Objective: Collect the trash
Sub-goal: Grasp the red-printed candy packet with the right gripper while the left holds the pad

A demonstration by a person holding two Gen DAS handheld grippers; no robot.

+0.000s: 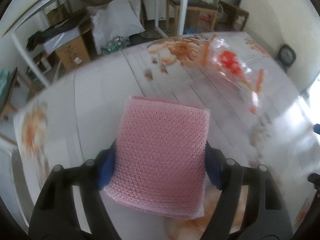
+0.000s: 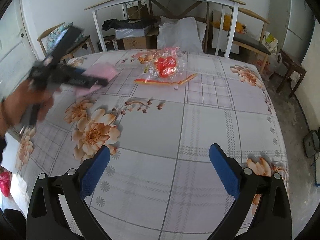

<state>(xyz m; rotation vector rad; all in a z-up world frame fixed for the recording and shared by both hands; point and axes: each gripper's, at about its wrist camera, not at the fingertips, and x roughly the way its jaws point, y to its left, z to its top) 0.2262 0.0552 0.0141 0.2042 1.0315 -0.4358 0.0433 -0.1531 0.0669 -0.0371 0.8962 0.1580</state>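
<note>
Grip comes first: my left gripper (image 1: 160, 168) is clamped on the pink bubble-wrap pad (image 1: 162, 146) above the floral tablecloth (image 2: 160, 124); I should hold it firmly. My right gripper (image 2: 160, 170) hangs open, nothing between its jaws, free for the clear red-printed wrapper (image 2: 166, 68).

A pink bubble-wrap pouch (image 1: 162, 152), rectangular and flat with a fine honeycomb texture, sits between two blue pads, its far end reaching out over the flowered bedsheet. Well apart from it, a crumpled clear plastic wrapper (image 2: 166, 70) with red printing and orange strip edges lies flat on the sheet nearer the bed's far edge.
</note>
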